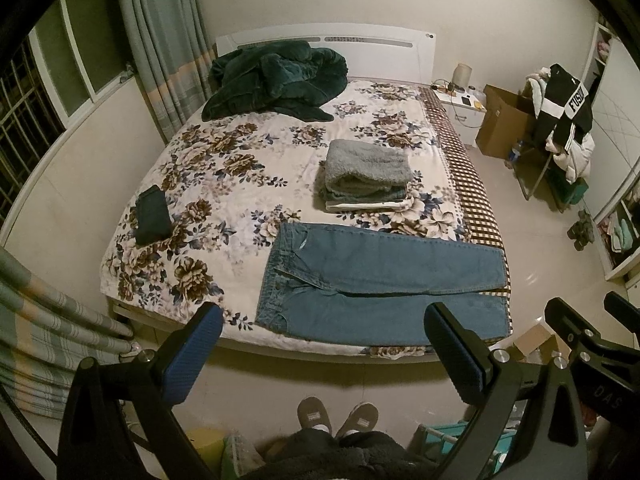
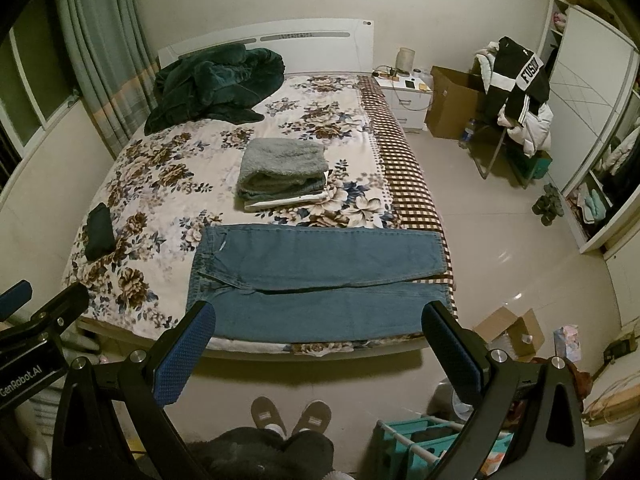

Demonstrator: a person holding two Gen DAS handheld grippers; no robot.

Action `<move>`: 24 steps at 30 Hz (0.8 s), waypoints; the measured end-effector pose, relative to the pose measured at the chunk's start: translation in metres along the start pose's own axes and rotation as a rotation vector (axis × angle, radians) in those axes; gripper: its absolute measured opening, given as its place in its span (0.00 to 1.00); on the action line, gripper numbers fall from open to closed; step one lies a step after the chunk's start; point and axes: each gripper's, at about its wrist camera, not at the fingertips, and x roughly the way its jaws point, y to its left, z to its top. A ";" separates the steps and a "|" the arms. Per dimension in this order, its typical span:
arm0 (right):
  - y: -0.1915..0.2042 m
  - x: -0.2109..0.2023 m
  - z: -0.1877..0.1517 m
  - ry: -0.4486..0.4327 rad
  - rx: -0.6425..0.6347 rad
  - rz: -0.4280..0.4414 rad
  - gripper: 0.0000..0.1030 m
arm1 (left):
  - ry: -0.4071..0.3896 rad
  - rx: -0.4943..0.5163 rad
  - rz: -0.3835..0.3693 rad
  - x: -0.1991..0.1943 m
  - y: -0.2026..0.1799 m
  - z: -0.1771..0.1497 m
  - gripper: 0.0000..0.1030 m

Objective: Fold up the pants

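Observation:
Blue jeans [image 1: 380, 280] lie flat along the near edge of the floral bed [image 1: 240, 168], waist to the left, legs stretching right; they also show in the right wrist view [image 2: 320, 276]. My left gripper [image 1: 324, 324] is open and empty, held above the floor short of the bed's near edge. My right gripper [image 2: 320, 324] is open and empty too, at about the same distance from the jeans. The right gripper's body shows at the right edge of the left wrist view [image 1: 592, 332].
A stack of folded clothes topped by a grey fleece [image 1: 366, 172] sits mid-bed behind the jeans. A dark folded item [image 1: 152, 216] lies at left, a green blanket [image 1: 276, 80] by the headboard. A chair with clothes [image 1: 560, 120], boxes [image 2: 512, 332] and a teal rack [image 2: 420, 440] stand on the floor.

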 end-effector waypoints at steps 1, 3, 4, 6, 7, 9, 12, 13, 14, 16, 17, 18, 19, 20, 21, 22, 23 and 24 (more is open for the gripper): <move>-0.001 0.000 0.001 0.001 -0.001 0.001 1.00 | -0.001 0.000 0.000 0.000 0.001 0.001 1.00; 0.005 -0.002 0.003 0.002 0.000 0.004 1.00 | -0.001 0.000 0.000 0.000 0.000 0.000 1.00; 0.006 -0.002 0.003 0.003 -0.001 0.003 1.00 | 0.000 0.001 -0.001 0.000 0.000 0.001 1.00; 0.009 -0.001 0.005 0.006 -0.001 0.007 1.00 | 0.001 0.002 0.000 -0.001 0.002 0.004 1.00; 0.011 -0.001 0.005 0.007 -0.001 0.008 1.00 | 0.000 0.000 -0.002 0.000 0.001 0.000 1.00; 0.011 -0.001 0.005 0.007 -0.001 0.009 1.00 | 0.000 -0.002 -0.003 0.000 0.001 0.000 1.00; 0.012 0.001 0.006 0.008 0.000 0.011 1.00 | -0.003 0.001 -0.001 -0.001 0.001 0.002 1.00; 0.016 0.001 0.005 0.009 0.002 0.014 1.00 | -0.002 -0.002 -0.005 0.000 0.001 0.000 1.00; 0.014 0.003 0.005 0.011 0.005 0.016 1.00 | -0.002 -0.001 -0.007 -0.002 0.003 0.004 1.00; 0.002 0.008 0.008 0.019 0.010 0.024 1.00 | -0.005 -0.001 -0.004 -0.001 0.004 0.007 1.00; -0.001 0.012 0.009 0.024 0.015 0.027 1.00 | -0.016 0.002 0.012 0.001 0.005 0.012 1.00; -0.005 0.017 0.010 0.027 0.020 0.028 1.00 | -0.019 0.000 0.030 0.006 0.004 0.017 1.00; -0.011 0.024 0.011 0.029 0.029 0.028 1.00 | -0.019 -0.005 0.036 0.007 -0.002 0.017 1.00; -0.015 0.031 0.011 0.033 0.039 0.026 1.00 | -0.014 -0.027 0.044 0.017 0.000 0.024 1.00; -0.019 0.041 0.013 0.038 0.052 0.028 1.00 | -0.013 -0.038 0.052 0.023 -0.002 0.025 1.00; -0.026 0.052 0.014 0.043 0.063 0.028 1.00 | -0.010 -0.053 0.067 0.031 -0.001 0.029 1.00; -0.033 0.064 0.017 0.049 0.073 0.026 1.00 | -0.008 -0.065 0.086 0.043 -0.003 0.033 1.00; -0.038 0.076 0.020 0.059 0.083 0.025 1.00 | -0.010 -0.071 0.103 0.052 -0.004 0.037 1.00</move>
